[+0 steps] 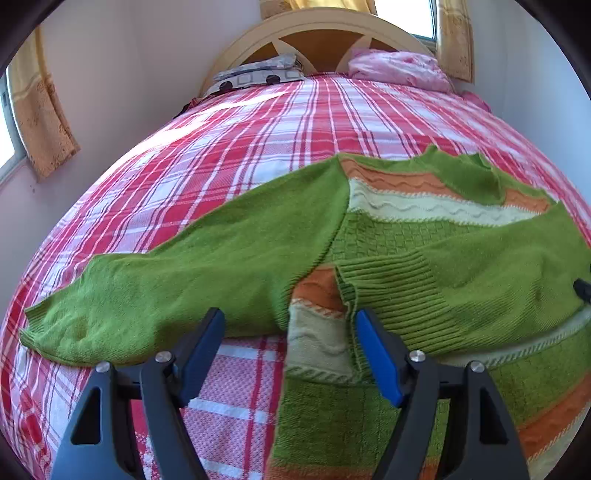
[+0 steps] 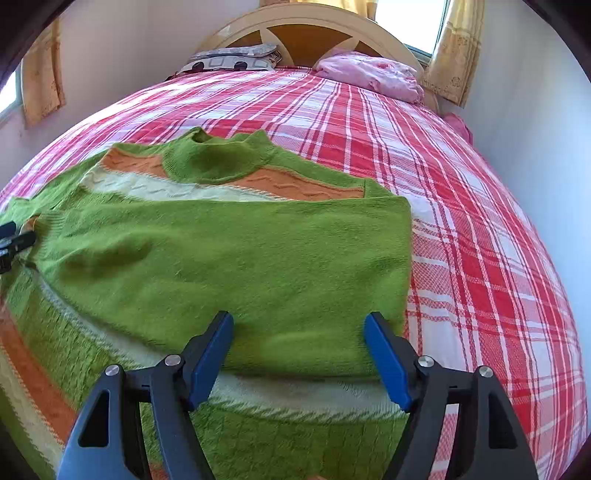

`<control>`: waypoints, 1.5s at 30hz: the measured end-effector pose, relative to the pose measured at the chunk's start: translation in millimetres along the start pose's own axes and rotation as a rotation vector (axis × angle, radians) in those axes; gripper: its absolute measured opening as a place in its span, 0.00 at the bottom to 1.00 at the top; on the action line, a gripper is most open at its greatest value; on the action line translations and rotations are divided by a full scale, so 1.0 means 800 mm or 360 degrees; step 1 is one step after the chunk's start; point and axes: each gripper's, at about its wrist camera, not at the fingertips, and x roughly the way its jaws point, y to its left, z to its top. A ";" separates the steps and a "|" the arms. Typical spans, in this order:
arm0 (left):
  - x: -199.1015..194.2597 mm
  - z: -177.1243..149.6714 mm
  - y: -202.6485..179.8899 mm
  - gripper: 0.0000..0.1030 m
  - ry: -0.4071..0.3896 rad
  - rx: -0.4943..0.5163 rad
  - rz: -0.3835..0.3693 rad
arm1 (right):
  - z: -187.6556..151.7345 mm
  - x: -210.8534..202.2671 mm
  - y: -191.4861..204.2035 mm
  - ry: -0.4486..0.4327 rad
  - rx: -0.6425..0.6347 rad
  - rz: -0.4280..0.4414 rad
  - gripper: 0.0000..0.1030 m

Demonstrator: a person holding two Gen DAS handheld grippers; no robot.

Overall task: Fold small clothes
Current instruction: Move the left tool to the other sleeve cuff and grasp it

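Sweater (image 2: 229,258): bright green knit, with orange and cream bands carrying wavy cable lines across chest and lower body; green ribbed cuff (image 1: 391,295) and collar. Bed cover (image 1: 229,155): red, pink and white plaid. Headboard (image 2: 310,33): cream frame, brown-orange panels. Pillow (image 2: 232,61) at the bed's head edge: grey-white with dark squares and circles. Bundle (image 2: 369,74) at the head corner: pink, faint floral print. Curtains (image 1: 40,122): yellow-tan, patterned. Left gripper (image 1: 290,328) and right gripper (image 2: 299,332): black bodies, blue jaw pads.
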 end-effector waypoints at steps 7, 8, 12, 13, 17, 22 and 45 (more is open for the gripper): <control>-0.037 -0.016 0.052 0.75 -0.0073 -0.0142 0.0027 | 0.030 -0.011 0.055 -0.0073 -0.0177 0.0020 0.72; -0.041 -0.018 0.064 0.75 -0.0082 -0.0164 0.0042 | 0.032 -0.005 0.067 -0.0062 -0.0207 0.0040 0.72; -0.047 -0.032 0.121 0.79 -0.0078 -0.0264 0.0125 | 0.035 0.009 0.107 -0.0016 -0.0335 -0.0017 0.72; -0.046 -0.037 0.138 0.79 -0.0061 -0.0299 0.0149 | 0.038 0.003 0.111 -0.0011 -0.0363 -0.0057 0.72; -0.037 -0.061 0.201 0.79 0.0005 -0.0463 0.0257 | 0.047 -0.022 0.123 -0.0136 -0.0349 -0.0005 0.72; -0.031 -0.081 0.260 0.79 0.0042 -0.0662 0.0394 | 0.050 -0.008 0.156 -0.0146 -0.0371 0.0129 0.72; -0.002 -0.093 0.372 0.59 -0.0011 -0.1376 0.0198 | 0.025 -0.001 0.183 -0.0210 -0.0354 0.0203 0.72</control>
